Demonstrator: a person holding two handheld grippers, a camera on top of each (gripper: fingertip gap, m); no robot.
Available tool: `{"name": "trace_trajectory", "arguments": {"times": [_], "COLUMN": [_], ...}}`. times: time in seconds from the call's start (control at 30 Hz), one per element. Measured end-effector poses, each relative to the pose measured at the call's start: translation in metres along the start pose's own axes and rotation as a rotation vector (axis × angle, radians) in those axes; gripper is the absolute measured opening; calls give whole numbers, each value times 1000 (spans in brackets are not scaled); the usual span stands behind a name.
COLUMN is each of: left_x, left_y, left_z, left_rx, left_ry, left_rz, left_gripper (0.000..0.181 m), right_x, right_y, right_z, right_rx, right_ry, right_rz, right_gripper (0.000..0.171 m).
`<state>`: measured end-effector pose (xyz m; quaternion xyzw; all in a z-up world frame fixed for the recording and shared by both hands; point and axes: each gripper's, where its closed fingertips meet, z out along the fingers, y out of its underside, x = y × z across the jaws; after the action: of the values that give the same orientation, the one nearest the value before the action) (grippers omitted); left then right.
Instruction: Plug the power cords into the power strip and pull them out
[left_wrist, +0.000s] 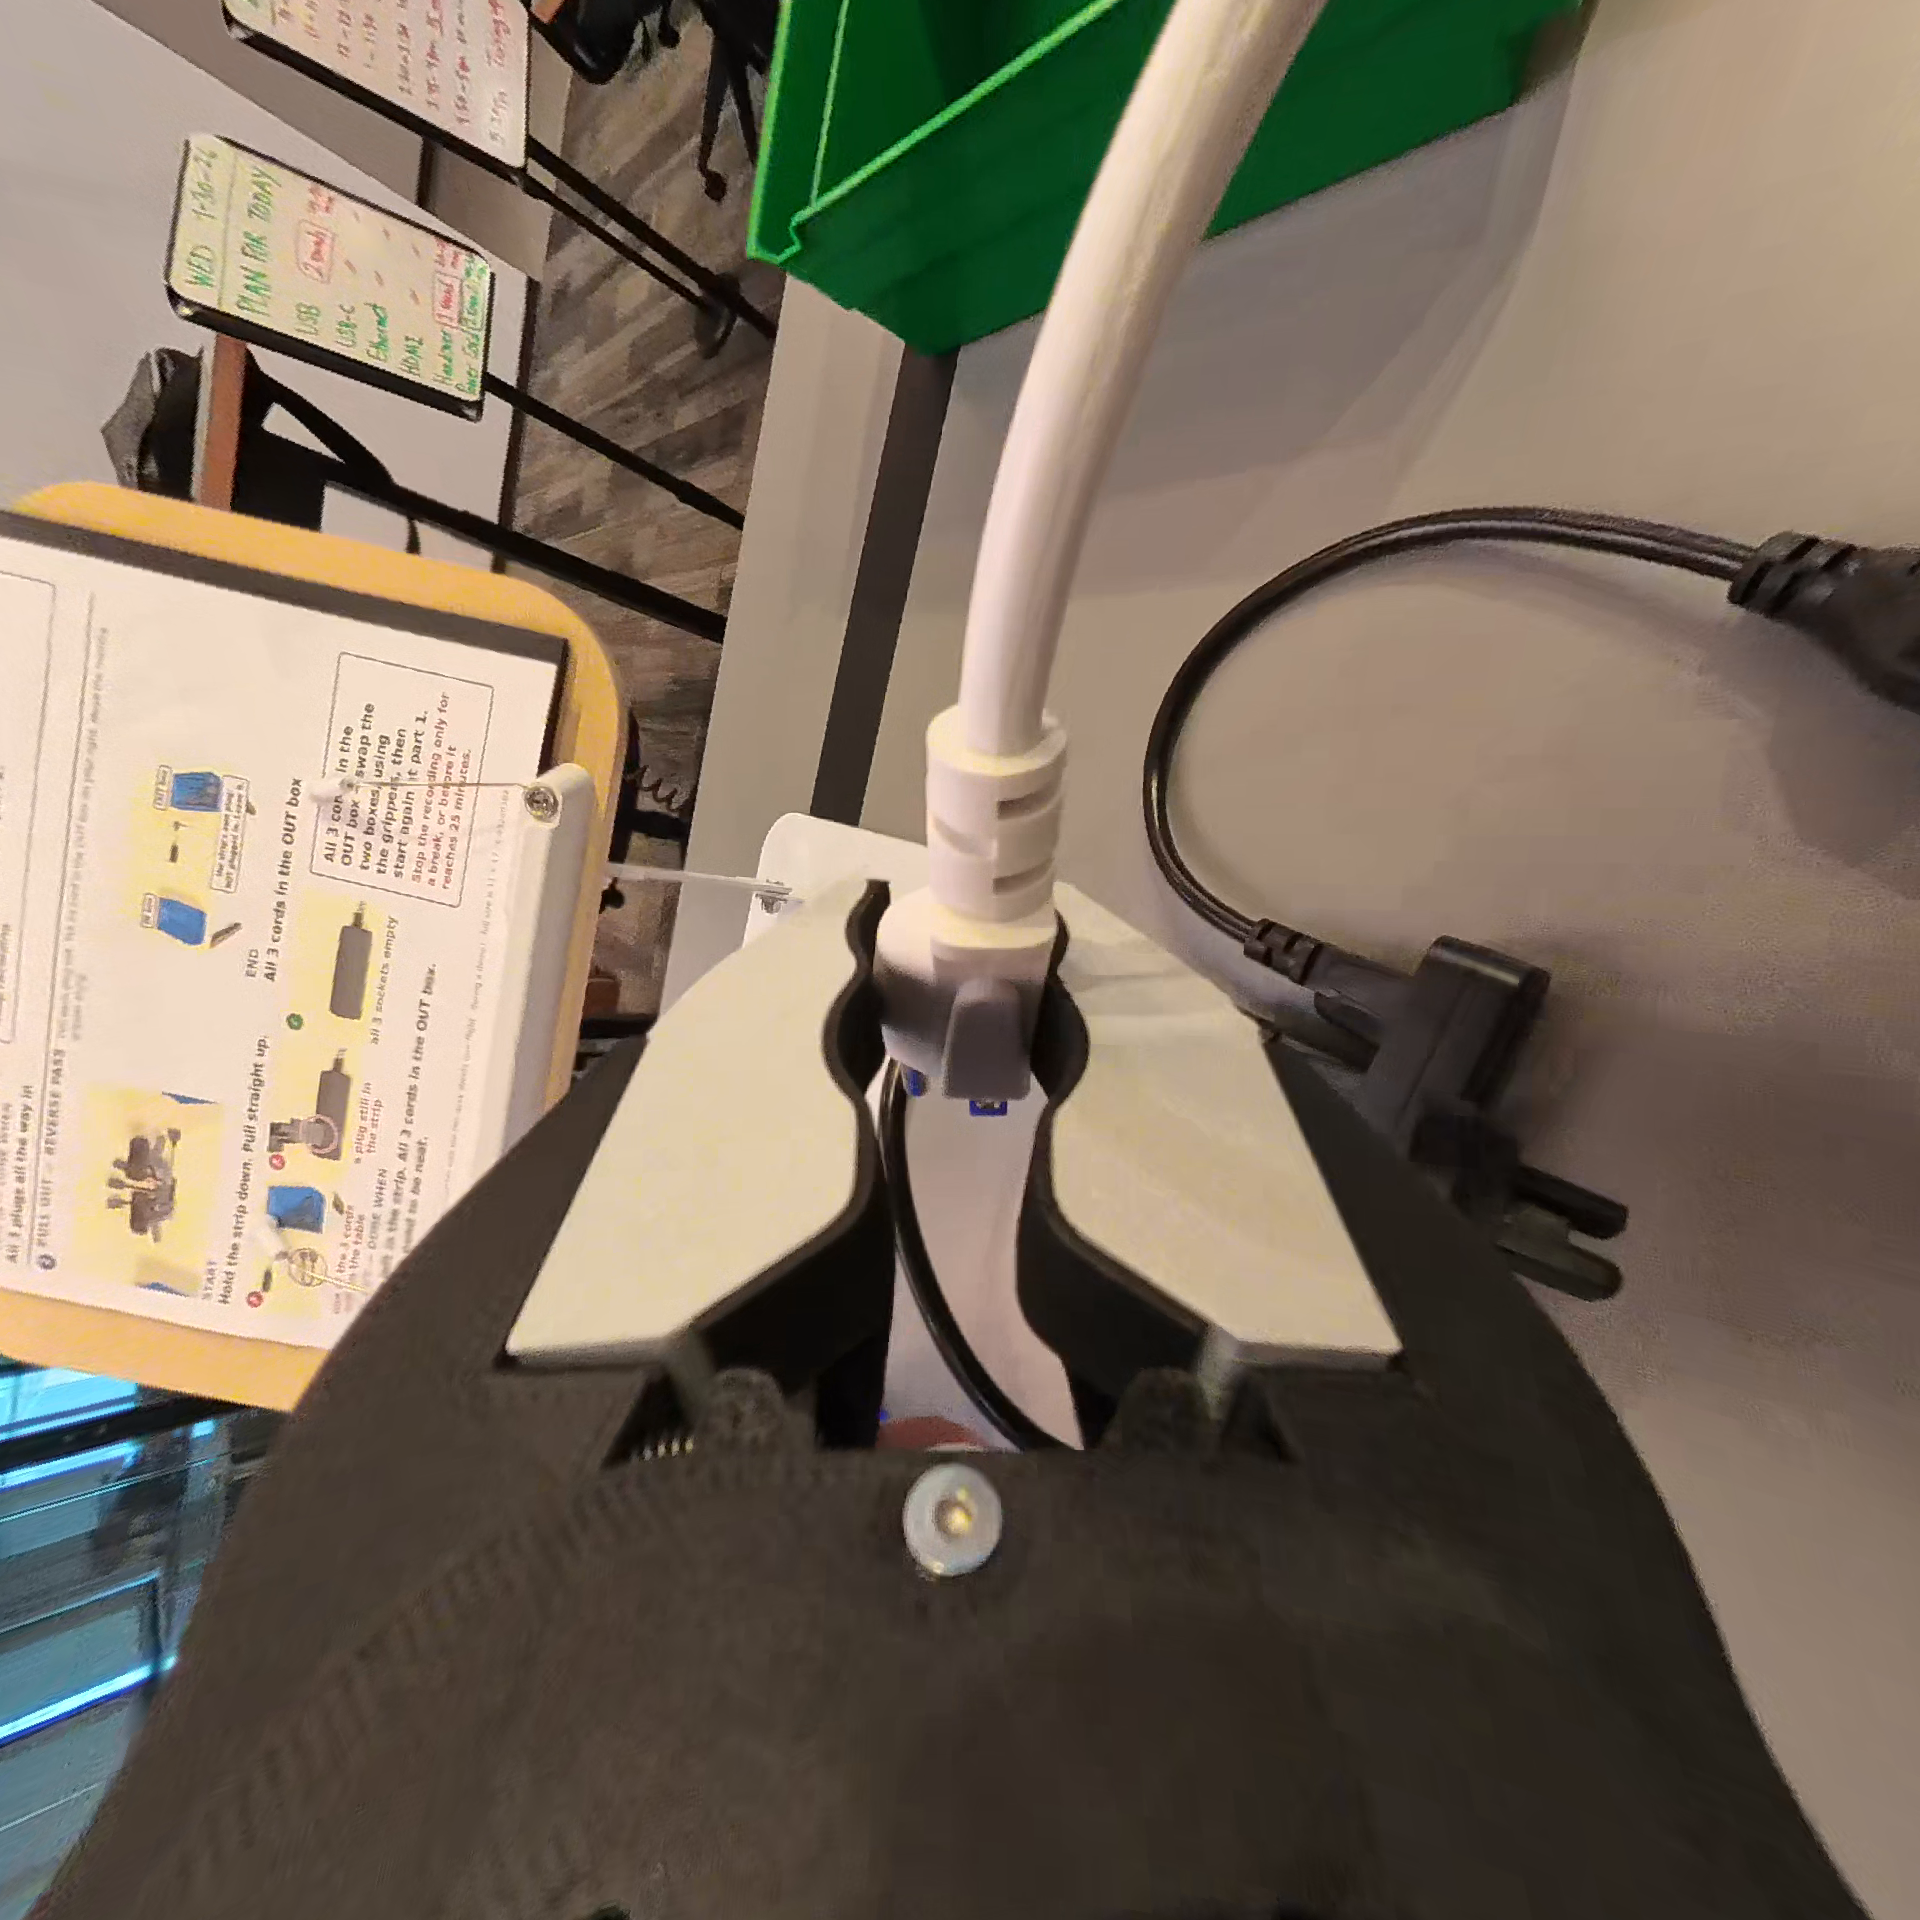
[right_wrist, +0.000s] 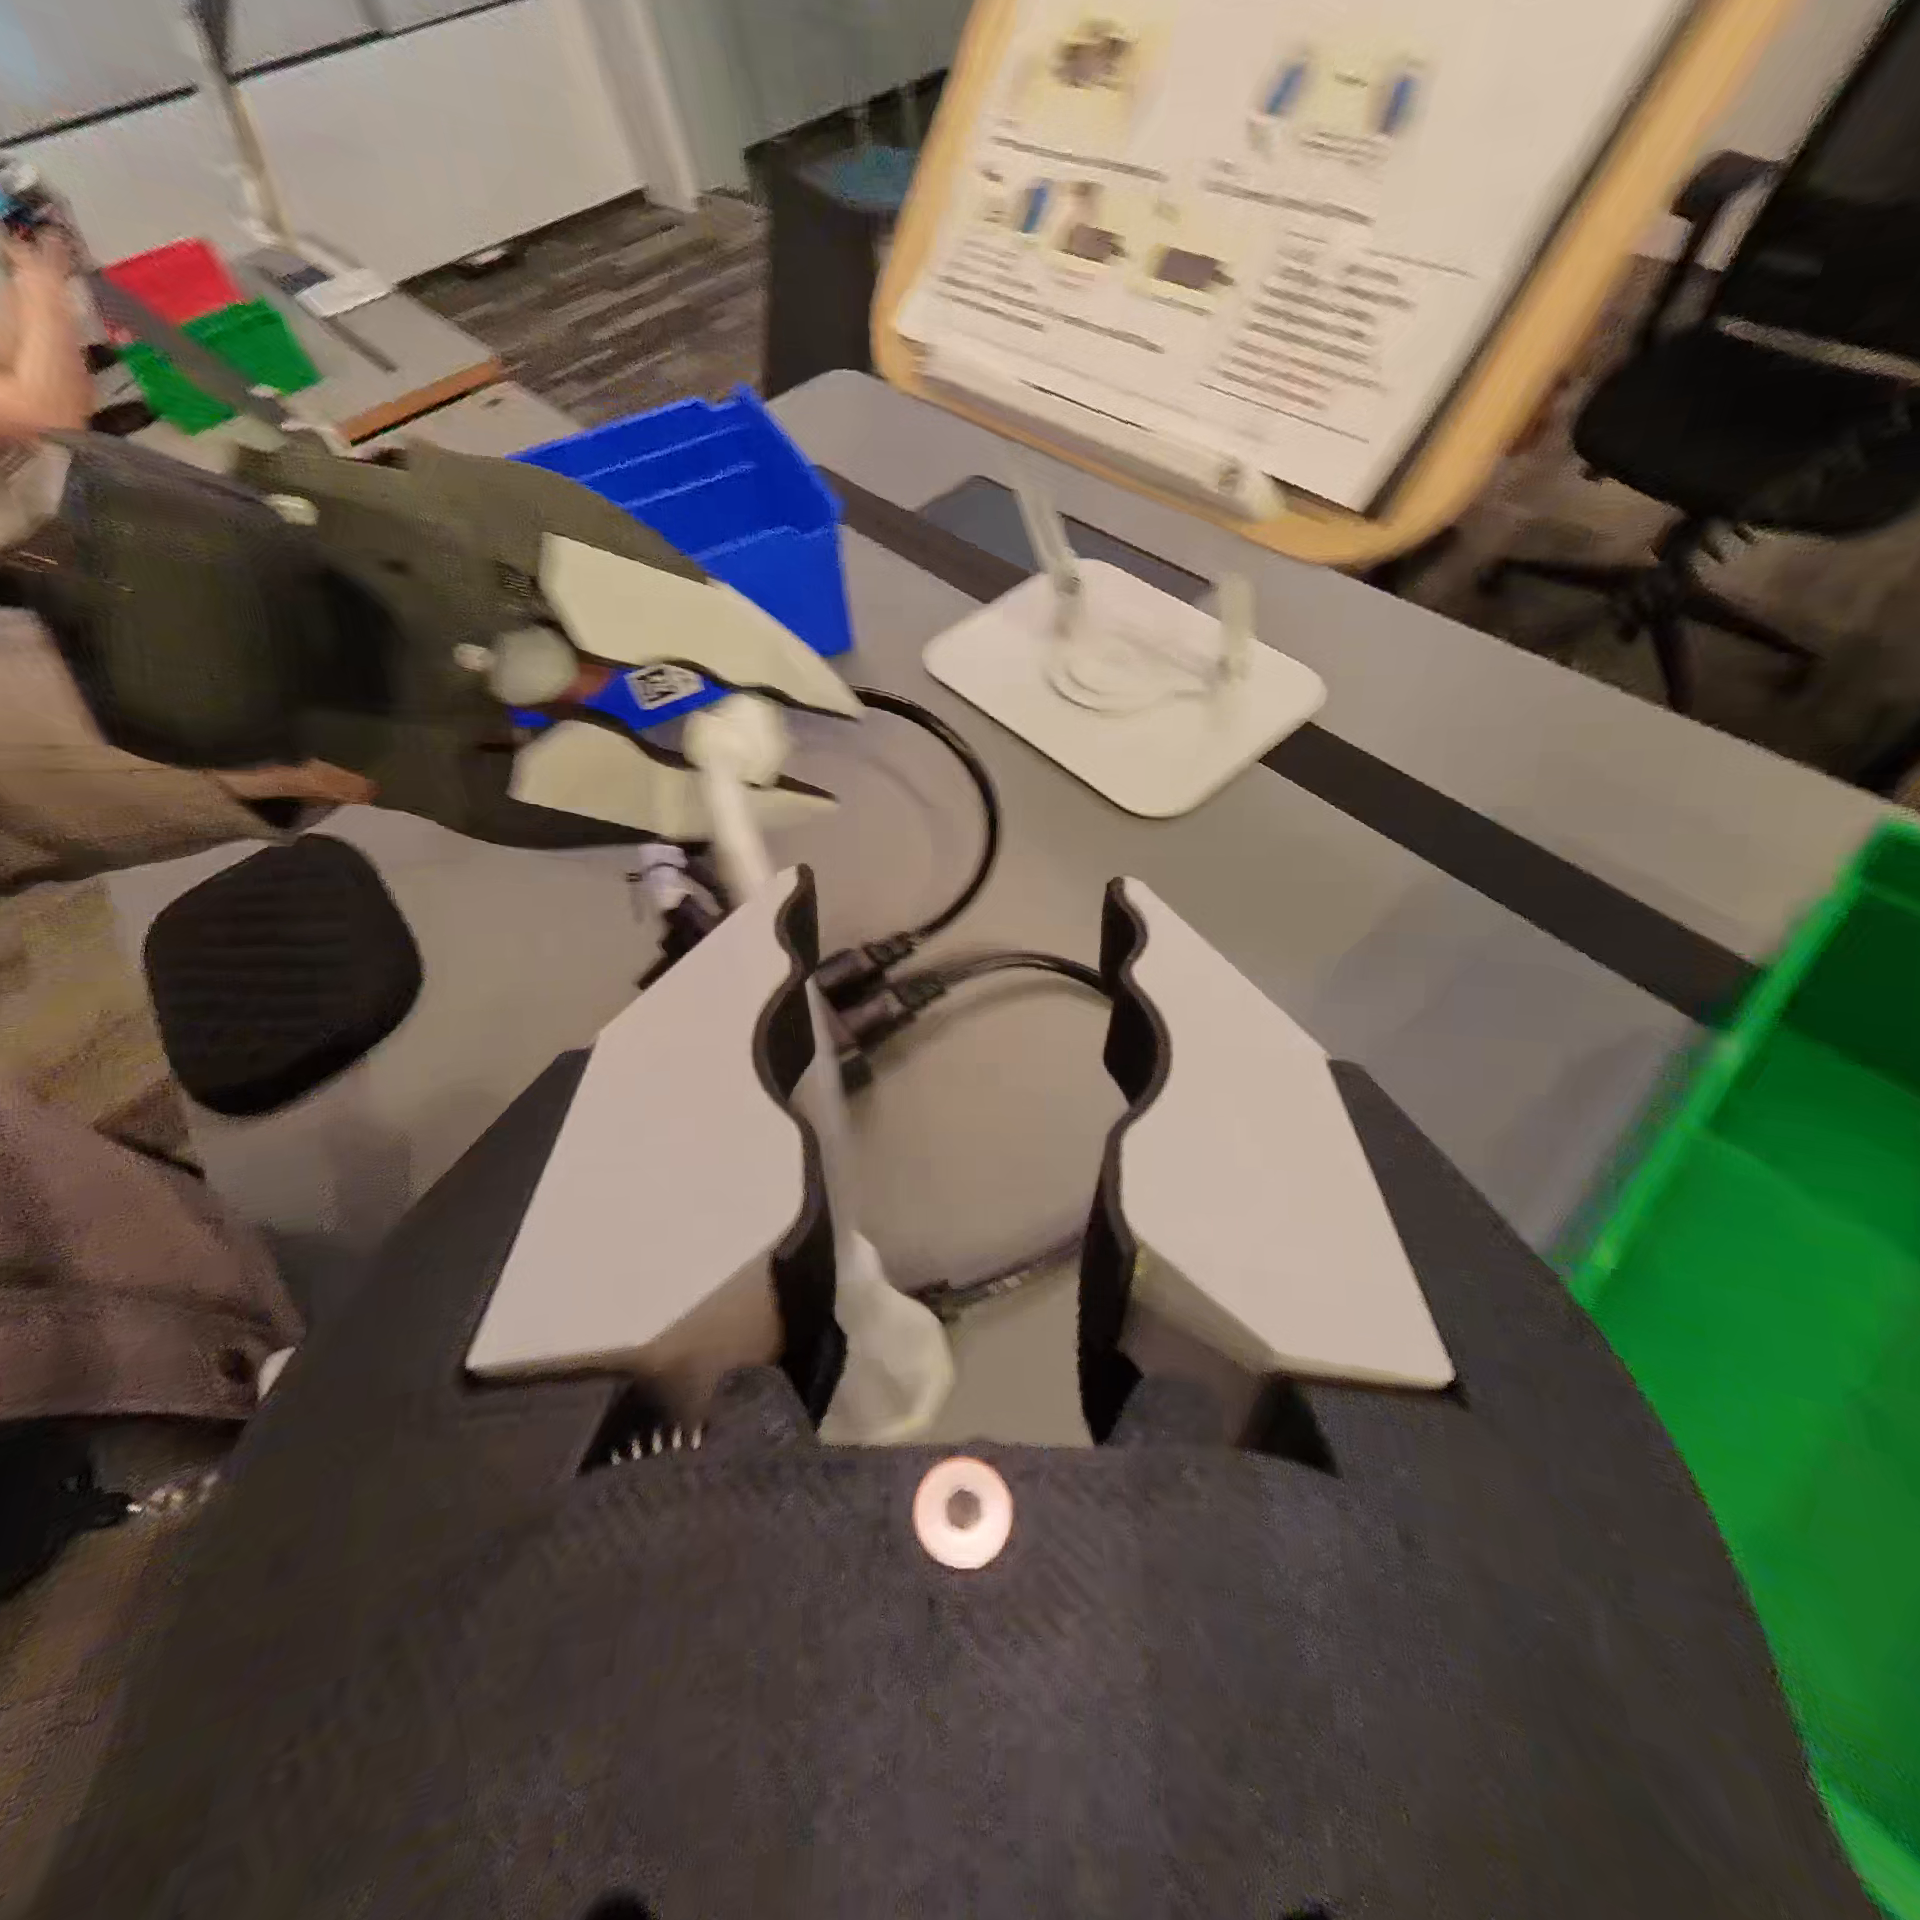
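Two grippers were in play, and yours on the left was clamped tight on the white plug of the white power cord, fingers pinching its grey-and-white head while the cord arched up and away toward the green bin. Beside it on the grey worktop lay a black power cord, its black plug on its side with the prongs bare, plugged into nothing.

Your right gripper hung over the worktop with its fingers spread apart, gripping nothing. The white cord ran slantwise between them, close against one finger, down to a white end piece near the gripper's base. From that view the left gripper showed at the upper left, a little blurred, closed on the white plug in front of the blue bin. Black cords looped on the worktop beyond your open fingers. The instruction sheet stand stood farther back. No power strip could be made out clearly.
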<state>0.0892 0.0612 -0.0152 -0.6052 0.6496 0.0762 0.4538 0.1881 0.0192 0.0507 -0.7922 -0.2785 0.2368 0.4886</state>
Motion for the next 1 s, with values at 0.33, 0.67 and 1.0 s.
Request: {"name": "trace_trajectory", "arguments": {"times": [0.33, 0.67, 1.0], "left_x": [6, 17, 16], "left_y": [-10, -22, -32], "left_z": [16, 25, 34], "left_rx": [-86, -58, -58], "left_ry": [-62, -50, -69], "left_rz": [122, 126, 173], "left_gripper": [25, 25, 24], "right_x": [-42, -33, -25], "right_y": [22, 35, 43], "right_z": [83, 78, 82], "right_rx": [-125, -205, -84], "right_ry": [-38, -2, -10], "right_rz": [14, -9, 291], "right_gripper": [45, 36, 43]}}
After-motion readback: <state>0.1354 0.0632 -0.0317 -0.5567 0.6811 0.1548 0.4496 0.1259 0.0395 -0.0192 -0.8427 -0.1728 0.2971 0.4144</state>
